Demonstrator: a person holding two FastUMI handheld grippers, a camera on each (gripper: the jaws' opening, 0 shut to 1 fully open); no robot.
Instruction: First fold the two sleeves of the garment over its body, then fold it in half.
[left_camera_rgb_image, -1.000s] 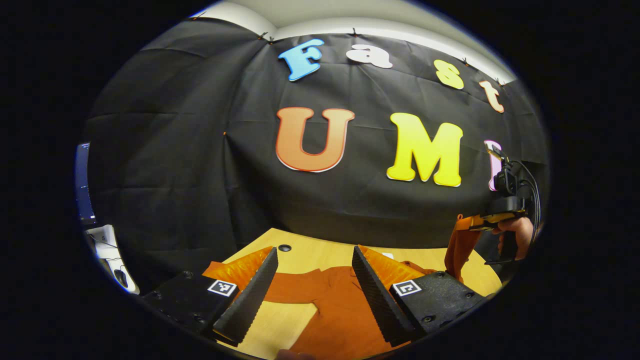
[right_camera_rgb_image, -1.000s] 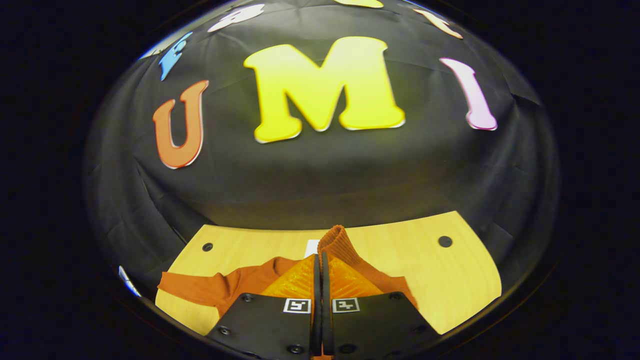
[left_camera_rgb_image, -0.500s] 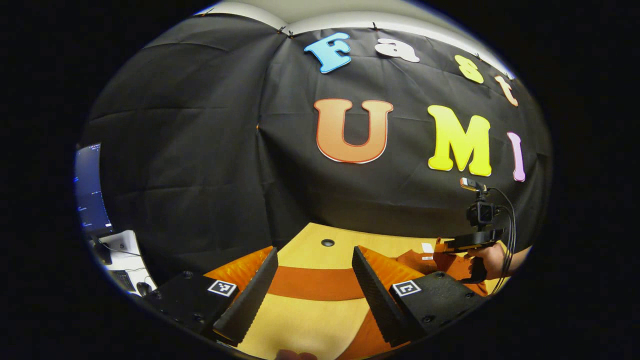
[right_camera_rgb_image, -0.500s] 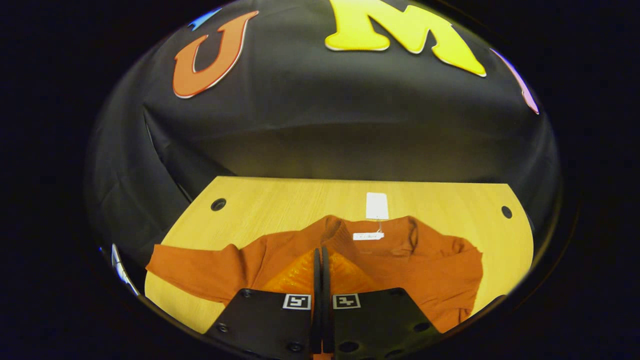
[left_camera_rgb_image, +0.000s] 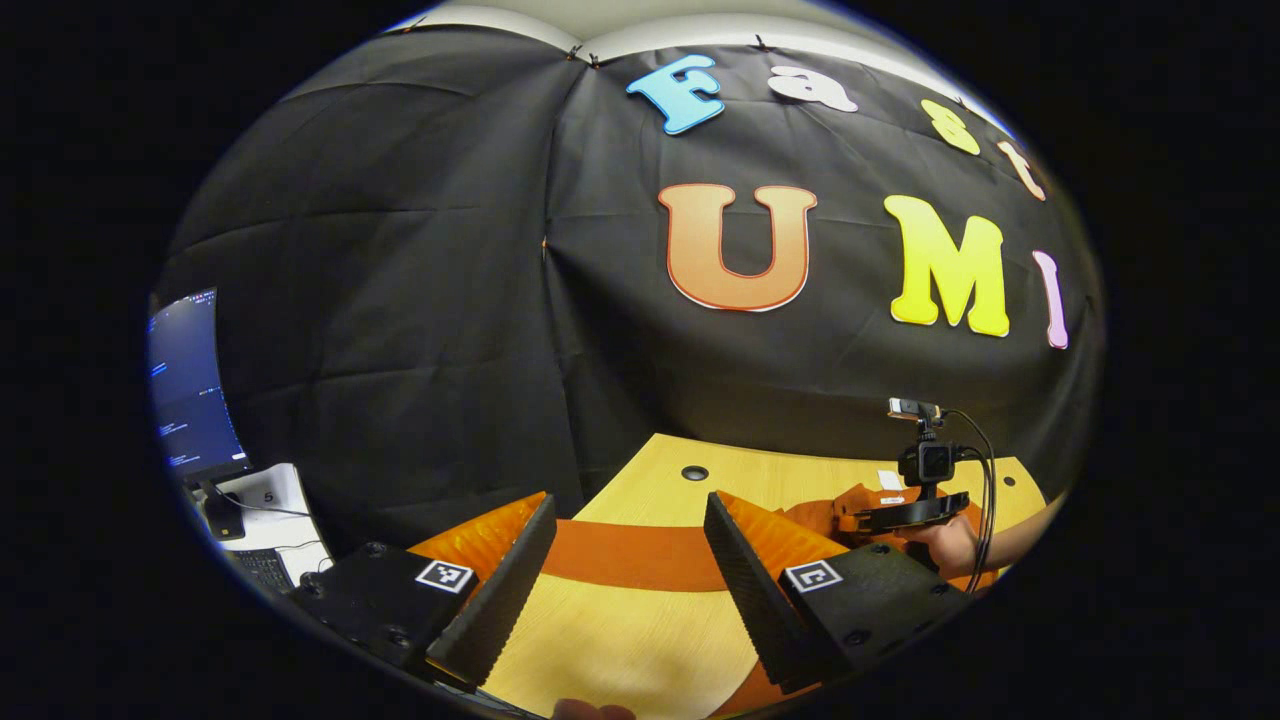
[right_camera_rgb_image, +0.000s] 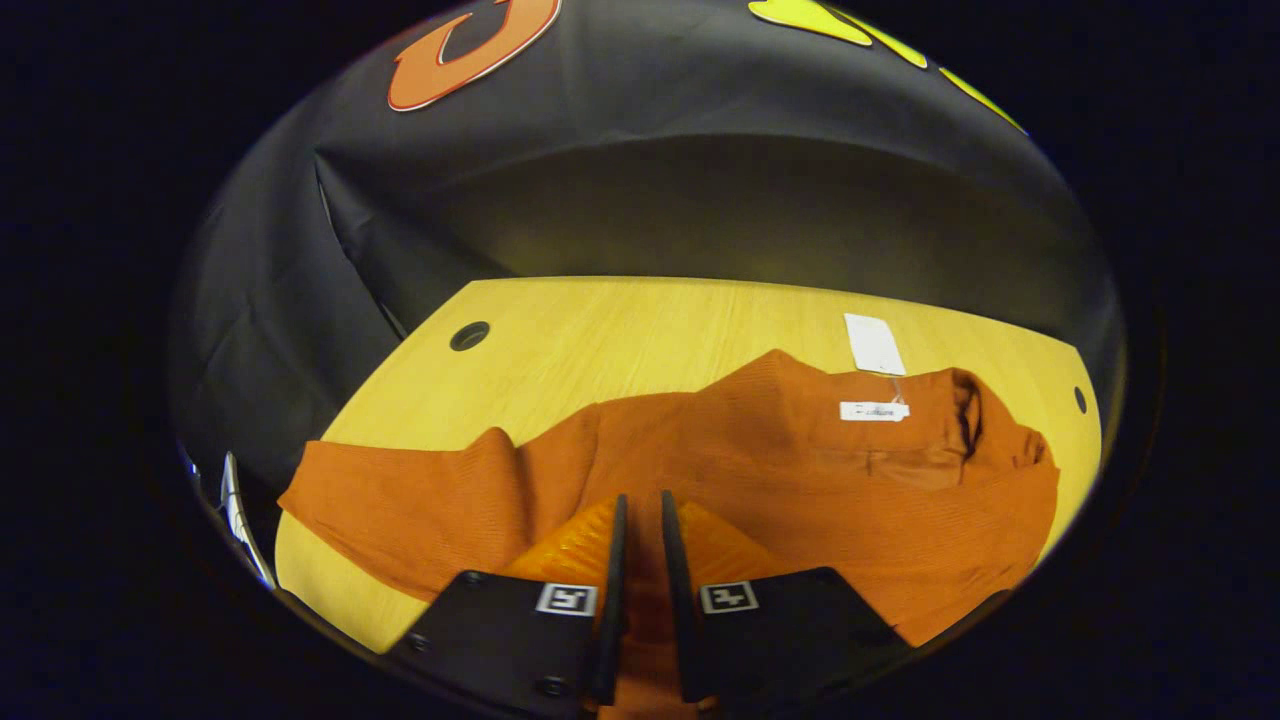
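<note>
The pale wooden surface (right_camera_rgb_image: 640, 330) with round cable holes runs up to the black cloth wall (left_camera_rgb_image: 420, 300), and most of its near part is covered by the rust-orange knitted garment (right_camera_rgb_image: 800, 480). In the right gripper view the garment lies flat, body spread across the middle and right. One long sleeve (right_camera_rgb_image: 400, 510) stretches out flat to the left, toward the surface's edge. The collar (right_camera_rgb_image: 965, 405) sits at the far right of the body, with a white paper hang tag (right_camera_rgb_image: 873, 344) resting on the wood just beyond it and a small white sewn label (right_camera_rgb_image: 873, 411) on the cloth beside it.

In the left gripper view a computer monitor (left_camera_rgb_image: 190, 385) stands off to the side of the booth, on a white stand.

The left claw (left_camera_rgb_image: 630, 575) hovers with its fingers spread wide, gripping nothing; the outstretched sleeve lies across the surface between and beyond them. The right claw (right_camera_rgb_image: 640, 590) is low over the garment's body, its fingers narrowly parted with orange cloth visible in the slim gap; I cannot tell whether they pinch it. Farther off in the left gripper view, a hand (left_camera_rgb_image: 945, 545) holds that right claw down at the garment.
</note>
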